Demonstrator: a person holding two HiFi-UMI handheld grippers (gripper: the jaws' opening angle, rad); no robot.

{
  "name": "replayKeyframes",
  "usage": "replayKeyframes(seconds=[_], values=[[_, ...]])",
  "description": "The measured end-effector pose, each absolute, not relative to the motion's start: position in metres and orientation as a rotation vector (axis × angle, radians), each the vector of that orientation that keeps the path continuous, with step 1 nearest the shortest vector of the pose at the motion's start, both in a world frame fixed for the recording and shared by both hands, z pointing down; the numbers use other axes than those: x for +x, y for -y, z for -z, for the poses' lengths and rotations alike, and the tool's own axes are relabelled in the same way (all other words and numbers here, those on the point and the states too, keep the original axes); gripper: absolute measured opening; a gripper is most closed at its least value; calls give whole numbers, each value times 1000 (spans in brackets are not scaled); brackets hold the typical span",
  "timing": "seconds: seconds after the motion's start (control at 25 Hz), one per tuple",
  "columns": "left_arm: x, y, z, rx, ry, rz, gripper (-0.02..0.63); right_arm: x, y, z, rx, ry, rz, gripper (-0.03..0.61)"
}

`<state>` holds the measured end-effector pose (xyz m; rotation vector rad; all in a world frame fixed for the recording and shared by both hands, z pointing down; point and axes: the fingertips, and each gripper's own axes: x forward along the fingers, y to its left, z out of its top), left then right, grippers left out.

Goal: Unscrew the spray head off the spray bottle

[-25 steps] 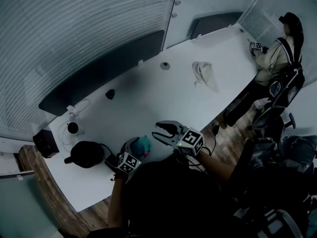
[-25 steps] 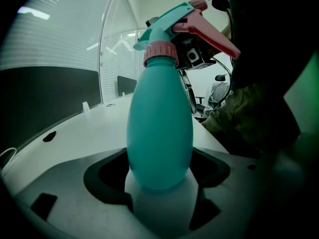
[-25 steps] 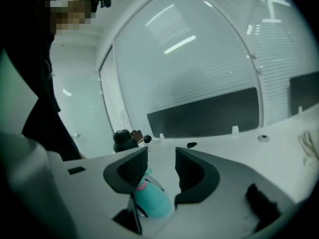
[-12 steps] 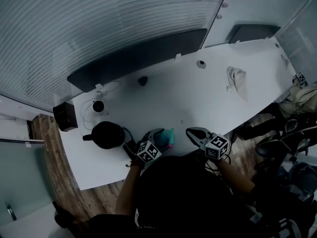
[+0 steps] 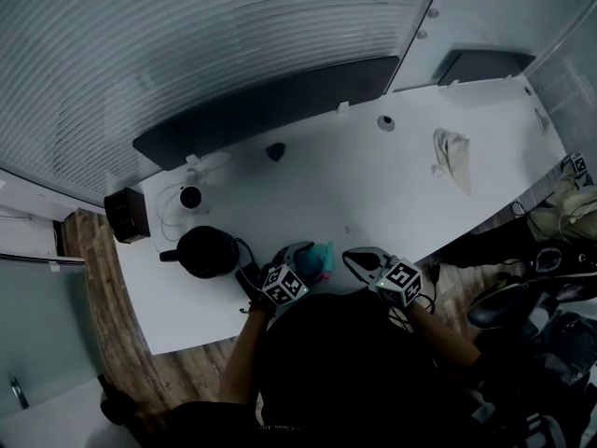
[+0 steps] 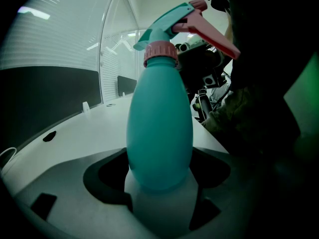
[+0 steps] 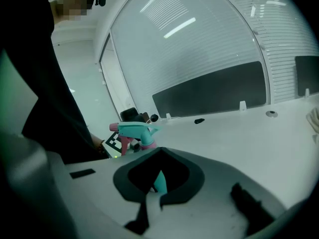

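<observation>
While left gripper (image 5: 300, 255) clamps, smooth teal ovoid spray bottle (image 6: 159, 123), pink collar (image 6: 160, 54)

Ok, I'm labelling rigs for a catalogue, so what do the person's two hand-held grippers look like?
The left gripper and right gripper match: pale grey, rounded jaws with dark cut-outs behind the tips. Each carries a cube covered in black-and-white square markers. The person wears a dark top.

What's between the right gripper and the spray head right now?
Nothing visible. The right gripper, jaws shut and empty, sits just beside the spray head with open space between them. The left gripper grips the spray bottle by its body.
</observation>
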<state>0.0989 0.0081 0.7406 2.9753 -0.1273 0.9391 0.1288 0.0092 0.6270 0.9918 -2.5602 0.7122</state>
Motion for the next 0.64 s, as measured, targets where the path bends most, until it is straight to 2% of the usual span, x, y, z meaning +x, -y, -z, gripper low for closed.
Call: replayKeyframes(seconds=[0.2, 0.44, 0.64], values=[[98, -10, -741, 2975, 106, -942, 377, 127, -9, -629, 991, 2555, -719, 0], [78, -7, -739, 2999, 80, -1108, 377, 124, -4, -634, 974, 2552, -731, 0], [84, -14, -725, 2934, 89, -975, 377, 129, -11, -633, 923, 2561, -746, 0]])
